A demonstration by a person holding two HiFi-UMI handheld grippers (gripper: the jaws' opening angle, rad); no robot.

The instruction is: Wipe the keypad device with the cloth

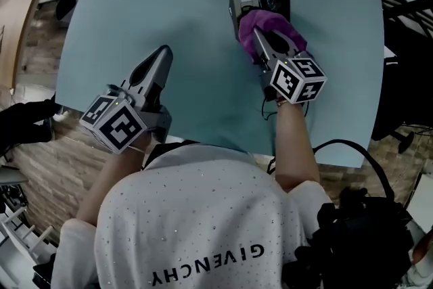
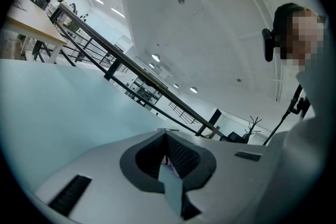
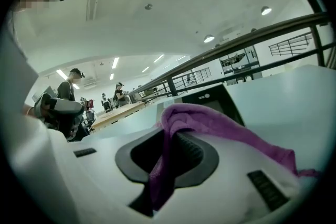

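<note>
The dark keypad device [image 1: 259,0] lies at the far side of the pale blue table [image 1: 203,24]. A purple cloth [image 1: 270,29] is bunched over its near edge. My right gripper [image 1: 260,36] is shut on the cloth, its tips hidden under the folds. In the right gripper view the cloth [image 3: 210,123] hangs from the shut jaws of the right gripper [image 3: 170,131] and drapes to the right, with the device [image 3: 210,98] just beyond. My left gripper [image 1: 163,54] hovers over bare table to the left, apart from the device. Its jaws are shut, as the left gripper [image 2: 165,135] shows in its own view.
The table's near edge [image 1: 203,139] runs close to the person's body. A black cable [image 1: 352,149] loops by the right forearm. Wood floor and chair bases show at the left [image 1: 27,57]. Railings and people at distant desks [image 3: 71,97] stand beyond the table.
</note>
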